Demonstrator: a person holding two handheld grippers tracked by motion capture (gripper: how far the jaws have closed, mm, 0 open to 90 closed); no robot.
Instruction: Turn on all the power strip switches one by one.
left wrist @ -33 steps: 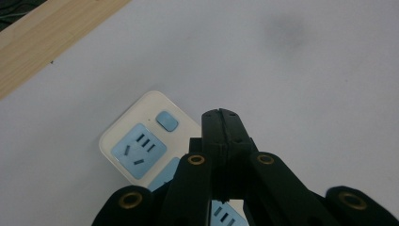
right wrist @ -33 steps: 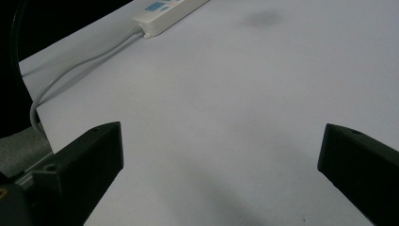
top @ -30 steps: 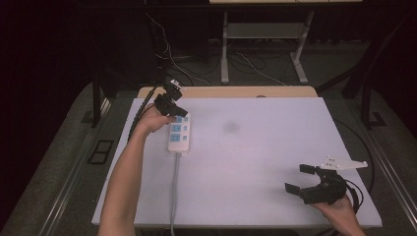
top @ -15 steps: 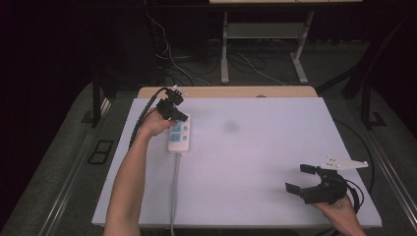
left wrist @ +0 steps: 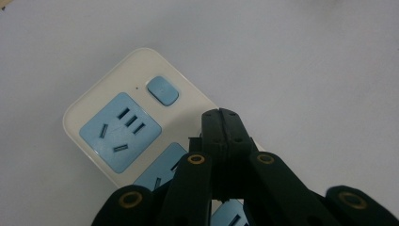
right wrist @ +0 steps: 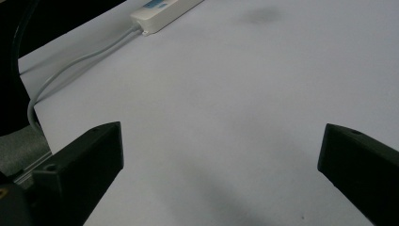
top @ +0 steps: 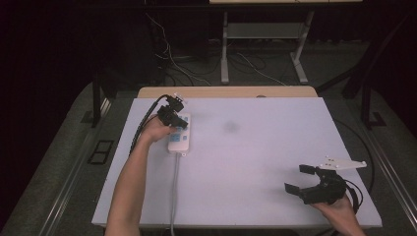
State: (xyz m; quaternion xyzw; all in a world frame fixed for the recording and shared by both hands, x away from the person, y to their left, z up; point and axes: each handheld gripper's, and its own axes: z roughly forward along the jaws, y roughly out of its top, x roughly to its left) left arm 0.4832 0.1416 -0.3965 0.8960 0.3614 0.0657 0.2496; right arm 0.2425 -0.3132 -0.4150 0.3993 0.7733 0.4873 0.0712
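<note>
Dark floor surrounds the scene, with loose cables and a metal stand behind a wide white table (top: 255, 162) whose far edge shows a strip of bare wood. A faint grey smudge (top: 230, 127) marks the tabletop toward the far middle.

On the left part of the table lies a white power strip (top: 178, 139), lengthwise away from the person, its grey cord (top: 175, 191) running straight back to the near edge. In the left gripper view the strip's end shows a blue socket face (left wrist: 120, 130) and beside it a small blue rounded button (left wrist: 163, 90).

From the high view, the person's left forearm reaches up along the table's left side, and the left gripper (top: 173, 112) sits over the far end of the strip. In the left gripper view its black jaws are pressed together tip to tip with nothing between them; the tips hang over the strip's right edge, though whether they touch it is hard to judge from this angle.

Well apart, at the near right corner, the right gripper (top: 301, 179) is held low over bare table, its jaws spread wide and empty, with its grey plate on top.
</note>
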